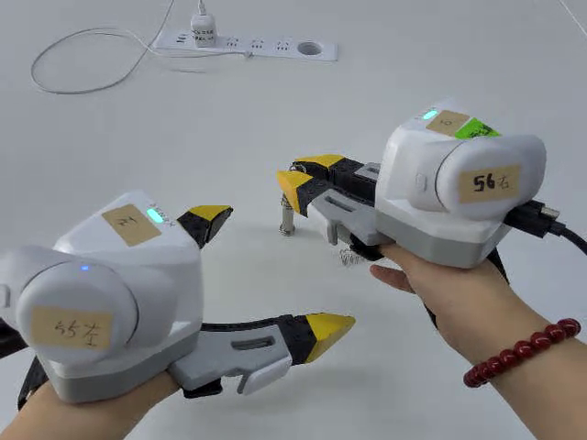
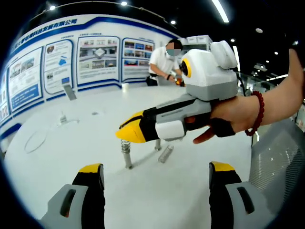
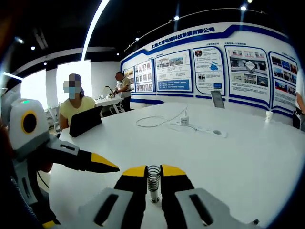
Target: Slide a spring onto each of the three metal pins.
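Reaching forward, right tool (image 3: 153, 172) clamps a spring (image 3: 153, 179) on a pin (image 3: 153, 195); left tool (image 2: 156, 168) hovers released.

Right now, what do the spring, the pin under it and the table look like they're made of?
The spring looks like bare coiled wire, likely steel, with a grey shine on its turns. The pin looks like solid metal, smooth and silvery with a bright streak. The table is matte white with only faint glare; laminate or painted board, I cannot tell which.
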The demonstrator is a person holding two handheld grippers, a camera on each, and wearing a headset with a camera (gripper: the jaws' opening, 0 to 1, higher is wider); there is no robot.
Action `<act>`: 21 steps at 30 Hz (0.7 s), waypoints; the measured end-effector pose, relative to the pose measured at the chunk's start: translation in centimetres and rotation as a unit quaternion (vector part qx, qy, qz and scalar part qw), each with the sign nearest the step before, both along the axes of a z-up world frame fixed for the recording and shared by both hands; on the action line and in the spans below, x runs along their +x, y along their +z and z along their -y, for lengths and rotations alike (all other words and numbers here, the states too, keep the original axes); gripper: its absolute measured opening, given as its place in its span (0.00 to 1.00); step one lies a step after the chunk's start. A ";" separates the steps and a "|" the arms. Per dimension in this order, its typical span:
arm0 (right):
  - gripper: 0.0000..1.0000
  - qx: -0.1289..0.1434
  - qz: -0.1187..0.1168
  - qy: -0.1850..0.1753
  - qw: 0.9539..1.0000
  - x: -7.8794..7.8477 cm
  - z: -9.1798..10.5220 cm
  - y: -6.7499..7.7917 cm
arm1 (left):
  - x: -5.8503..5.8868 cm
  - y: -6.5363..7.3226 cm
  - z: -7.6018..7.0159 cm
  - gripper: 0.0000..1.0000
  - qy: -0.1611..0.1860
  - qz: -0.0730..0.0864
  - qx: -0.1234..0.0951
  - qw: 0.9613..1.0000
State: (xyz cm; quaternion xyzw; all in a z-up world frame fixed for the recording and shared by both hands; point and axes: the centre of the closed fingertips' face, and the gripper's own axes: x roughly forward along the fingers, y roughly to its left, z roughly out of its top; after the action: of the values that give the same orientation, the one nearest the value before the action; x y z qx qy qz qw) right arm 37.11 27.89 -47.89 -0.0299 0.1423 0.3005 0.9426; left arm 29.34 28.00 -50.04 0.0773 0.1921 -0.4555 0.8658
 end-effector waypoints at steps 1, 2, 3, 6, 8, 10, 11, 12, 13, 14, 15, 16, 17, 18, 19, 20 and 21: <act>0.11 -0.004 0.000 0.000 1.000 0.0 0.0 -0.1 | 0.0 0.0 0.0 0.92 0.000 0.000 0.001 1.000; 0.12 -0.011 0.000 0.000 1.000 0.1 -0.1 -0.3 | 0.0 0.0 0.0 0.92 0.000 0.001 0.002 1.000; 0.12 -0.013 -0.001 -0.001 1.000 0.1 -0.1 -0.4 | 0.0 0.0 -0.1 0.92 0.000 0.001 0.003 1.000; 0.12 -0.018 -0.002 -0.001 1.000 0.2 -0.1 -0.8 | 0.1 0.0 -0.1 0.92 0.001 0.002 0.004 1.000; 0.12 -0.025 -0.006 0.000 1.000 0.3 -0.2 -1.2 | 0.1 0.0 -0.2 0.92 0.001 0.001 0.006 1.000; 0.12 -0.025 -0.008 -0.002 1.000 0.3 -0.3 -1.4 | 0.1 -0.1 -0.2 0.92 0.002 0.001 0.007 1.000; 0.12 -0.026 -0.010 -0.002 1.000 0.3 -0.3 -1.5 | 0.1 -0.1 -0.2 0.92 0.002 0.002 0.007 1.000; 0.12 -0.027 -0.011 -0.002 1.000 0.4 -0.4 -1.7 | 0.1 -0.1 -0.2 0.92 0.002 0.002 0.008 1.000; 0.12 -0.029 -0.013 -0.003 0.999 0.4 -0.4 -1.9 | 0.1 -0.1 -0.2 0.91 0.002 0.003 0.008 1.000; 0.12 -0.029 -0.017 -0.004 0.999 0.4 -0.4 -2.1 | 0.1 0.0 -0.3 0.91 0.003 0.003 0.009 1.000; 0.12 -0.030 -0.018 -0.003 0.999 0.4 -0.4 -2.2 | 0.1 -0.1 -0.3 0.91 0.003 0.003 0.009 1.000; 0.12 -0.031 -0.020 -0.003 0.999 0.4 -0.4 -2.4 | 0.1 -0.1 -0.3 0.91 0.003 0.002 0.010 1.000; 0.12 -0.031 -0.022 -0.005 0.999 0.4 -0.4 -2.5 | 0.1 -0.1 -0.3 0.91 0.004 0.002 0.010 1.000; 0.12 -0.031 -0.024 -0.005 0.999 0.3 -0.4 -2.6 | 0.2 -0.1 -0.4 0.91 0.004 0.002 0.011 1.000; 0.12 -0.032 -0.026 -0.006 0.999 0.3 -0.4 -2.7 | 0.2 -0.1 -0.4 0.90 0.004 0.002 0.011 1.000; 0.12 -0.033 -0.026 -0.006 0.999 0.3 -0.4 -2.8 | 0.2 -0.1 -0.4 0.90 0.005 0.003 0.011 1.000; 0.12 -0.033 -0.028 -0.006 0.999 0.3 -0.4 -2.9 | 0.2 -0.1 -0.4 0.90 0.005 0.003 0.011 1.000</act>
State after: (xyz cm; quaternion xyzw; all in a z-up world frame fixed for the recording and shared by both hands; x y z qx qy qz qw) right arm 37.39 28.29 -50.77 -0.0519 0.1788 0.2903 0.9386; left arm 29.56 28.42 -50.13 0.0875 0.1946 -0.4484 0.8680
